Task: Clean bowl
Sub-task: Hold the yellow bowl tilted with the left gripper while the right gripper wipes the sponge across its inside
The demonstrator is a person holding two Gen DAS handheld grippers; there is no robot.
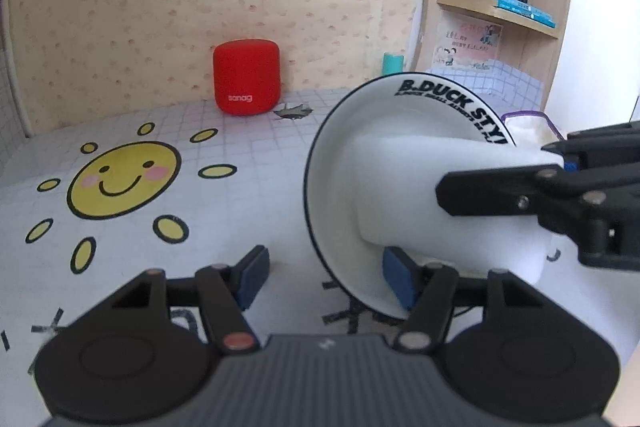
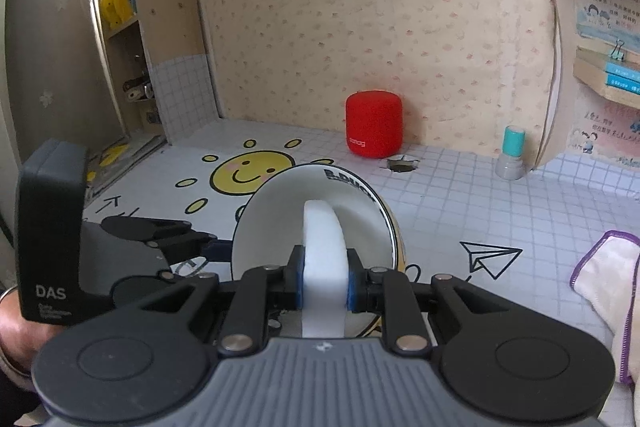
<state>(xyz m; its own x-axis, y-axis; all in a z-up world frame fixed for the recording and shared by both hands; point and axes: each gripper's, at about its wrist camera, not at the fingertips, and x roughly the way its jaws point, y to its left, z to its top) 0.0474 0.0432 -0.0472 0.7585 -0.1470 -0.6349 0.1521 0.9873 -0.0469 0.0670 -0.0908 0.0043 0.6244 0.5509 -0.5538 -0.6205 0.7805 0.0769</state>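
Observation:
A white bowl (image 1: 340,163) with black "B.DUCK" lettering is tipped on its side on the table; it also shows in the right wrist view (image 2: 280,223). My left gripper (image 1: 324,277) is open, its jaws set wide, with the right pad inside the bowl at its lower rim and the left pad apart from it. My right gripper (image 2: 323,287) is shut on a white sponge (image 2: 322,243) and presses it into the bowl's inside. The sponge also shows in the left wrist view (image 1: 408,187).
A red speaker (image 1: 246,83) stands by the back wall. A teal-capped bottle (image 2: 512,153) stands at the back right. A purple-edged cloth (image 2: 608,279) lies at the right. Shelves (image 1: 500,7) hang right. The tablecloth has a sun drawing (image 1: 120,183).

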